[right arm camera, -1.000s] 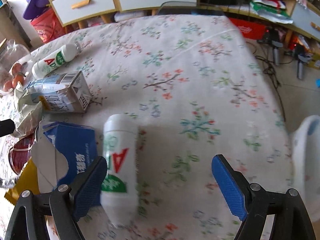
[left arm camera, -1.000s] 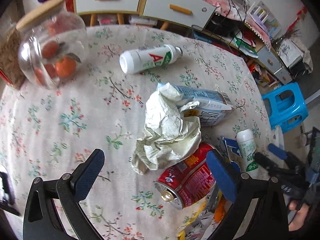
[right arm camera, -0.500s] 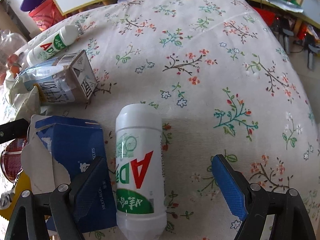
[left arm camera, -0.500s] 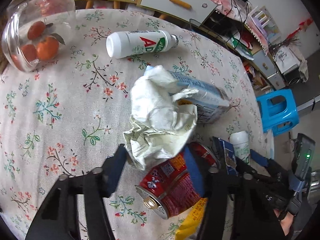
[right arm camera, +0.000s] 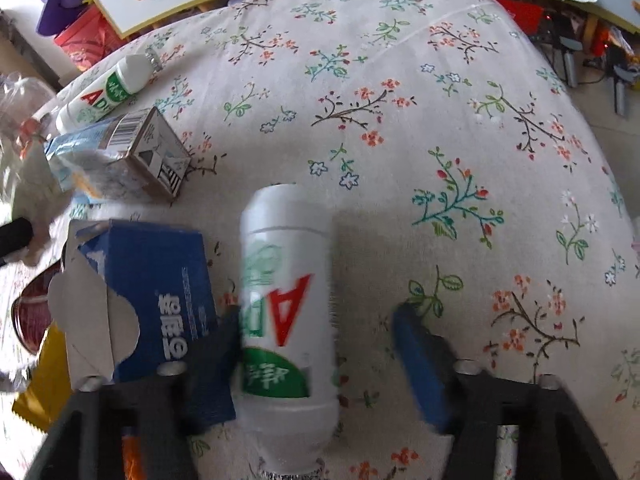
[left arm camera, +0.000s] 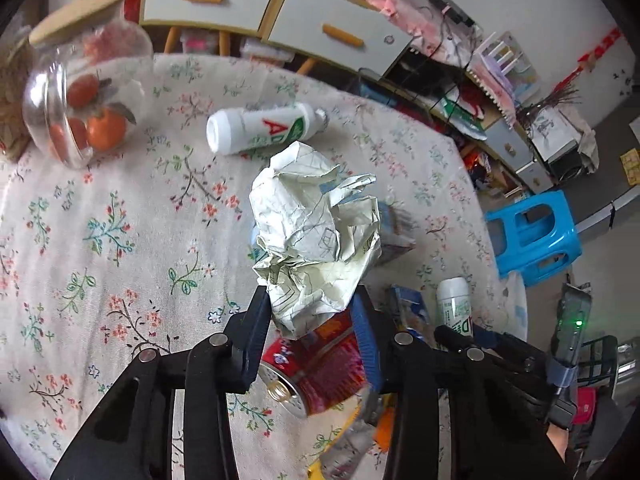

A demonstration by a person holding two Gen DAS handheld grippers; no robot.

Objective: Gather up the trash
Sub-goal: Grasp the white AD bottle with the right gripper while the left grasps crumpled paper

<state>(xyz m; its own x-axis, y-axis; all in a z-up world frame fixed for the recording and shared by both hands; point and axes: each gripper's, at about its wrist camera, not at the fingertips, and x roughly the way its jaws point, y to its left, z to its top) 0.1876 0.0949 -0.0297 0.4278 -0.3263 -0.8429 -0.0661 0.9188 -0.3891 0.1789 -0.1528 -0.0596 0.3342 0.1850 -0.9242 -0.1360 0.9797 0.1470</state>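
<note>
On the flowery worktop (left arm camera: 100, 240) | left claw (left arm camera: 312, 320) just squeezed shut on paper ball (left arm camera: 316, 236): light, soft, squashy | right claw (right arm camera: 316, 344) closing round lying white bottle (right arm camera: 286, 304), right pad not touching: smooth, rolls, grab middle

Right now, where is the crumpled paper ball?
In the left wrist view, the crumpled paper ball is centre frame, pinched between the left hand-held gripper's fingers above the red can.

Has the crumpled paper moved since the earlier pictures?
Yes. The crumpled paper has risen off the red can, pinched in the left gripper.
</note>
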